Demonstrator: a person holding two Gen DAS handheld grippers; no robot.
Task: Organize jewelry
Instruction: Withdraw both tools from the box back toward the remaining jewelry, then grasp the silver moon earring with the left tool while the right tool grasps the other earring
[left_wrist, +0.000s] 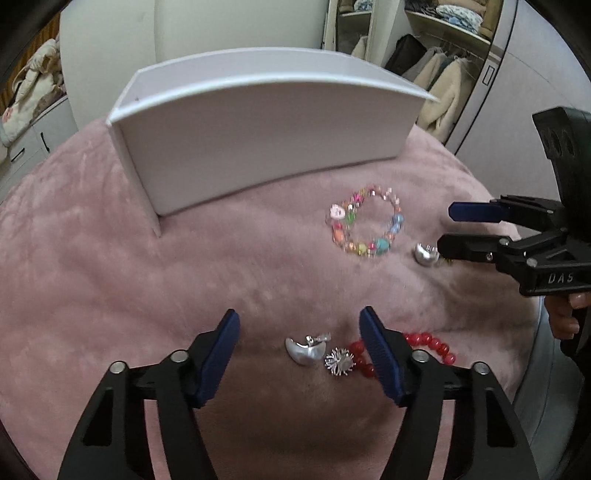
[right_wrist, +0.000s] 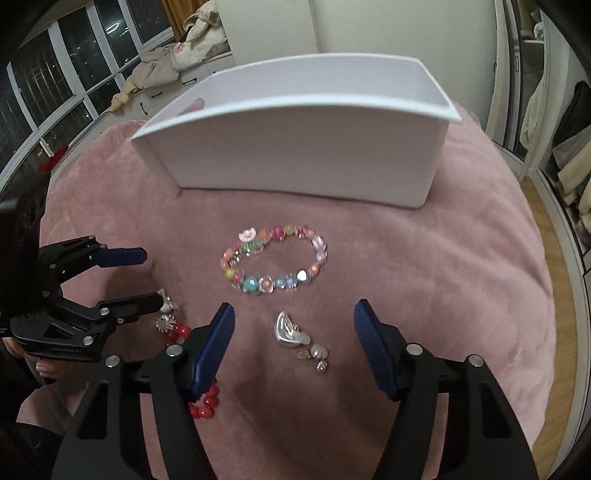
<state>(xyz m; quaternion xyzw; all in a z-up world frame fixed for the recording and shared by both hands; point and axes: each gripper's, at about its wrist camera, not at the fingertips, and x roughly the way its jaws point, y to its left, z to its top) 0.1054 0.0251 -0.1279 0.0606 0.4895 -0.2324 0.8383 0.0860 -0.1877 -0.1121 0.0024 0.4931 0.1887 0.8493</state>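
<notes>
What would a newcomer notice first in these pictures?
First the white box, standing open at the back of the pink blanket. Next the colourful bead bracelet, lying in front of the box. Nearer the open grippers lie a silver earring and red beads.

Pink blanket (right_wrist: 443, 258) underneath. Dark windows (right_wrist: 55, 74) off left, clothes pile (right_wrist: 166, 62) on white drawers (left_wrist: 26, 147). Open wardrobe with hanging coats (left_wrist: 439, 81), folded stuff on shelves (left_wrist: 454, 18). Wood floor (right_wrist: 554, 332) at right.
</notes>
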